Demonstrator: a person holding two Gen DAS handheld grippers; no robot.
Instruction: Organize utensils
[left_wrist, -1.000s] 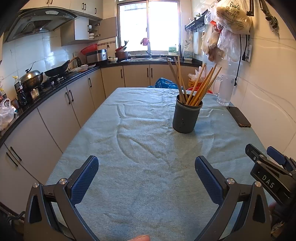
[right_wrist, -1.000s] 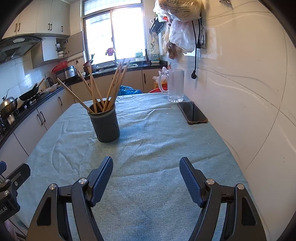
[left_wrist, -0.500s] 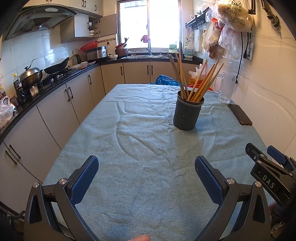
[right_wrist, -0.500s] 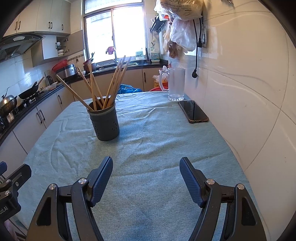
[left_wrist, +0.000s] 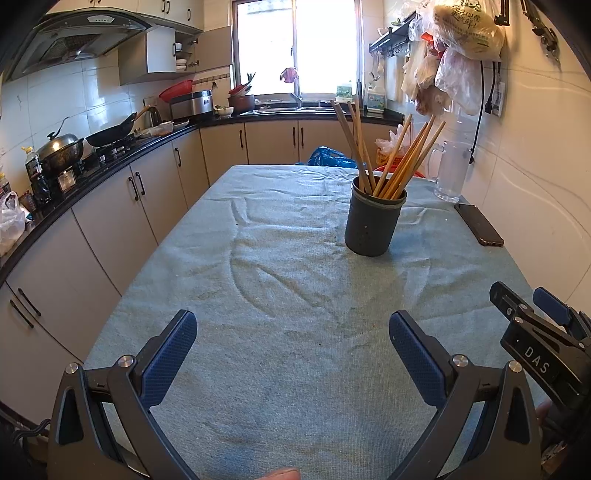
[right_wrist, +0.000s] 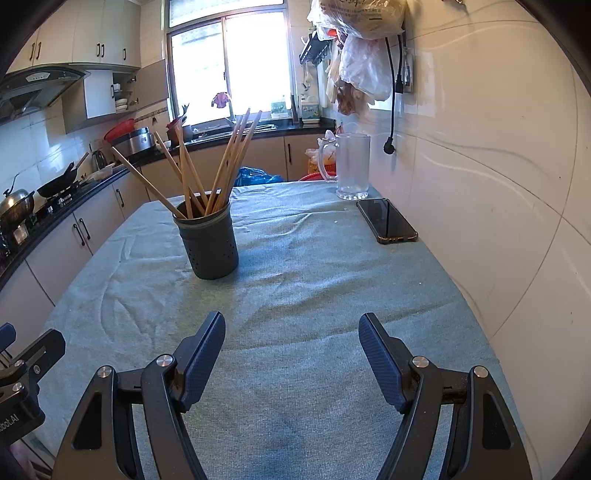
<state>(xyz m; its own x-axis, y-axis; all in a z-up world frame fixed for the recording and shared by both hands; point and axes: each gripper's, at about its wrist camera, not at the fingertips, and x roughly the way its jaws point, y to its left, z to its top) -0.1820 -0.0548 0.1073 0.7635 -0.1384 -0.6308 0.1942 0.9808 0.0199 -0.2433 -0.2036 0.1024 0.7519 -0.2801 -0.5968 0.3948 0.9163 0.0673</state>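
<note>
A dark grey perforated holder (left_wrist: 373, 225) stands upright on the green-clothed table (left_wrist: 280, 295), with several wooden chopsticks (left_wrist: 391, 155) leaning in it. It also shows in the right wrist view (right_wrist: 208, 240) with its chopsticks (right_wrist: 221, 162). My left gripper (left_wrist: 291, 332) is open and empty, low over the near part of the table, well short of the holder. My right gripper (right_wrist: 291, 332) is open and empty beside it, and shows at the right edge of the left wrist view (left_wrist: 532, 314).
A black phone (right_wrist: 386, 220) lies by the right wall, with a clear glass jug (right_wrist: 351, 166) behind it. The tiled wall (right_wrist: 480, 184) runs along the table's right edge. Kitchen cabinets (left_wrist: 122, 206) and a stove stand to the left.
Both views have tilted up and drawn back slightly, so the holder sits lower and a little nearer in frame. Both grippers stay open and empty.
</note>
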